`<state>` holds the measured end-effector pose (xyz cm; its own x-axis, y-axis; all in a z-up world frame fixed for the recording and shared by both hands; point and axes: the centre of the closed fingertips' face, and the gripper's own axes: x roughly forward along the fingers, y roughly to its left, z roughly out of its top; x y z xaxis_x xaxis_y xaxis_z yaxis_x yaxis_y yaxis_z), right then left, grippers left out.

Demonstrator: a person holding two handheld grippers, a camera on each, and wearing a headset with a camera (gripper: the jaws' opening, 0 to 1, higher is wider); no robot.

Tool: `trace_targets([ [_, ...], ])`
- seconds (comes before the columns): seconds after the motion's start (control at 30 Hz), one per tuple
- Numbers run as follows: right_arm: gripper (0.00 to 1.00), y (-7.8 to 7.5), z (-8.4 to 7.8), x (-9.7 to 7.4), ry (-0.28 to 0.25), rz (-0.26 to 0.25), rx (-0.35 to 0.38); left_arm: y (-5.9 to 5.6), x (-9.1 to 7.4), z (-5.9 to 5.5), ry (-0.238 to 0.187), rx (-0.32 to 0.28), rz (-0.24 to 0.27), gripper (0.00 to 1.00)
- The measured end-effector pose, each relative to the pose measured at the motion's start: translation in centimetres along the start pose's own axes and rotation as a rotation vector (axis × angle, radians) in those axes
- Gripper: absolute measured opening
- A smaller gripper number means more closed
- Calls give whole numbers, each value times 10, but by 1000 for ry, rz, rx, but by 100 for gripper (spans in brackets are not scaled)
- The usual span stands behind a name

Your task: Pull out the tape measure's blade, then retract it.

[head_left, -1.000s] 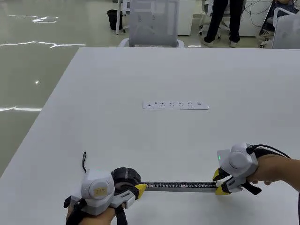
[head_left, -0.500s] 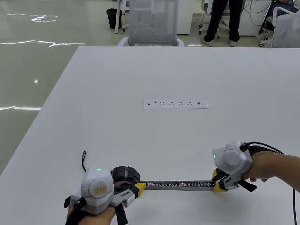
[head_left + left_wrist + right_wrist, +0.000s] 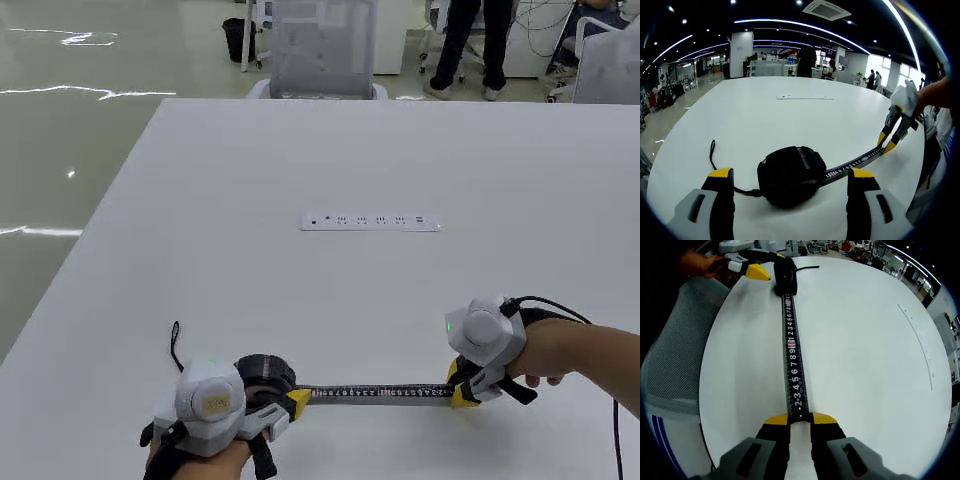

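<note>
A broad white table [image 3: 300, 160] takes up most of the head view, with glossy floor to its left. A grey mesh office chair [image 3: 322, 45] stands at its far edge. Behind the chair, a person's dark-trousered legs [image 3: 470, 40] show.

A long white power strip [image 3: 370, 221] lies flat near the middle of the table, well apart from the work at the near edge.

The left claw [image 3: 790, 172] sits low at the near left of the table. In the left gripper view its two yellow-tipped jaws stand wide apart, one on each side of the tape measure, with bare table showing between each jaw and the case. The right claw [image 3: 800, 419] is off to the right, held in a hand [image 3: 545, 350]. Its yellow-tipped jaws are drawn close together and clamped on the free end of the blade.

The black round tape measure case [image 3: 265, 375] rests on the table between the left jaws. From it, the black blade with white numbers [image 3: 380, 392] runs flat and straight along the table surface to the right claw. In the right gripper view the blade's low numbers lie nearest the jaws.

A thin black wrist cord [image 3: 175, 345] trails from the case's left side and loops on the table.
</note>
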<state>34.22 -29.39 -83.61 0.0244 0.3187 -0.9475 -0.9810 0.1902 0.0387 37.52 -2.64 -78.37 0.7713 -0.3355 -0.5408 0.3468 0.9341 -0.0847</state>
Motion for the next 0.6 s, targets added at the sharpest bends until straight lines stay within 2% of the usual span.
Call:
trace_targets([
  [0.1,15,-1,-1,1,5,-7,8,-1,4,-1,6,-20,14,89],
  [0.17,15,-1,-1,0,4,-10,15,1,6,2,-7,-4,38,92],
  [0.27,15,-1,-1,1,2,-12,28,2,10,3,-1,-32,46,90],
  [0.33,15,-1,-1,0,-1,-12,41,6,11,1,7,-68,58,86],
  [0.47,14,-2,-1,1,2,-15,45,11,13,-6,28,-76,77,83],
  [0.6,15,-1,-1,1,8,-11,46,12,15,-7,35,-81,83,82],
])
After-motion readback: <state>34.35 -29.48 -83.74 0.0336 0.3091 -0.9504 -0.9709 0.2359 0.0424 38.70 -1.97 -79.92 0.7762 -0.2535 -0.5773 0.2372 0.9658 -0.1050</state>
